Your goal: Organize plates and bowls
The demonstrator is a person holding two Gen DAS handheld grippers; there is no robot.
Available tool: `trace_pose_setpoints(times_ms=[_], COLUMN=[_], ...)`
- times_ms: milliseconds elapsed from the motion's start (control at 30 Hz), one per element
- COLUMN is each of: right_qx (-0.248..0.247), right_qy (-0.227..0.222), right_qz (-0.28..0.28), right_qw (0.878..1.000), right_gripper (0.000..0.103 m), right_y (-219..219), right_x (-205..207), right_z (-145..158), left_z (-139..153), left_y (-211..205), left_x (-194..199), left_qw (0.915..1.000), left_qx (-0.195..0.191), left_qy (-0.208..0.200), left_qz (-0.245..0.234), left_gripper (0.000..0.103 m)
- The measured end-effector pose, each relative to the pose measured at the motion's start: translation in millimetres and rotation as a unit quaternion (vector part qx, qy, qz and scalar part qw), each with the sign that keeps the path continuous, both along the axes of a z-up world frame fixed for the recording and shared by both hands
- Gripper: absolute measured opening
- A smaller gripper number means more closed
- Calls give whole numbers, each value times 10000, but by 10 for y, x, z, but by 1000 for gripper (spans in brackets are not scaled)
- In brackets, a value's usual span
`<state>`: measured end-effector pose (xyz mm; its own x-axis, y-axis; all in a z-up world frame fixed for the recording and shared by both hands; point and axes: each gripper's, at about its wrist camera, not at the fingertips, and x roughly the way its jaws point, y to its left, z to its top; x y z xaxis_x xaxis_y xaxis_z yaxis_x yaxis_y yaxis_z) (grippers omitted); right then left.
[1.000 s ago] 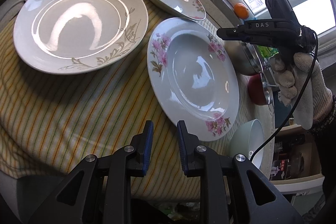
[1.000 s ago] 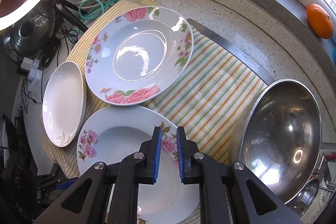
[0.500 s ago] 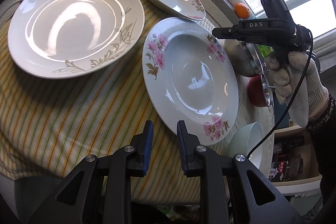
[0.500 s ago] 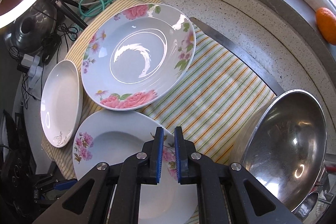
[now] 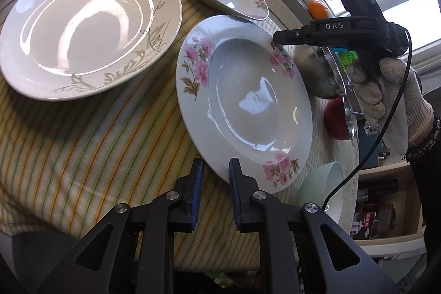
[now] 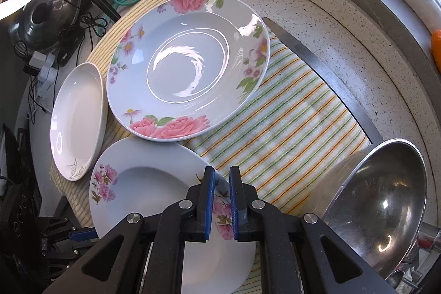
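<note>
While right tongs (image 6: 220, 181) clamp its rim, the pink-flowered plate (image 5: 245, 101) tilts; left tongs (image 5: 215, 172) closing, empty.

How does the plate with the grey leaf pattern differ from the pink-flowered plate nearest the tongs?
The leaf plate carries one grey-gold sprig; the flowered plate has pink blossoms in three spots. The leaf plate's rim curves smoothly; the flowered plate's is broad and flat around a sunken centre. Both are empty, on the striped cloth.

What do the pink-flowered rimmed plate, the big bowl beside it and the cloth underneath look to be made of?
Pink-flowered plate: likely glazed ceramic, glossy with sharp highlights and printed flowers. Big bowl: metal, probably stainless steel, with mirror-like grey reflections. Striped cloth: woven fabric, matte and wrinkled.
</note>
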<state>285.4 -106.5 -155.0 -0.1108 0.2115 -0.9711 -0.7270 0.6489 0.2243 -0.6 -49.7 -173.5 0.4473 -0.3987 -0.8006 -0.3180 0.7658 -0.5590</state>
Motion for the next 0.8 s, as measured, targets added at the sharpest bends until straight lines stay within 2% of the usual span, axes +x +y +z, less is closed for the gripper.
trace_pose_setpoints(times_ms=[267, 800], right_qx=[-424, -844], right_qy=[227, 255], right_qz=[896, 1835], right_qw=[9948, 9791], right_gripper=[11, 15], right_y=[192, 374], right_x=[19, -140], right_z=[-34, -78], left_z=[-13, -28], left_y=[-66, -113], left_x=[-15, 8], left_qw=[9999, 9998], left_qx=[-112, -146], left_qy=[36, 62], left_qz=[12, 149], left_gripper=[15, 18])
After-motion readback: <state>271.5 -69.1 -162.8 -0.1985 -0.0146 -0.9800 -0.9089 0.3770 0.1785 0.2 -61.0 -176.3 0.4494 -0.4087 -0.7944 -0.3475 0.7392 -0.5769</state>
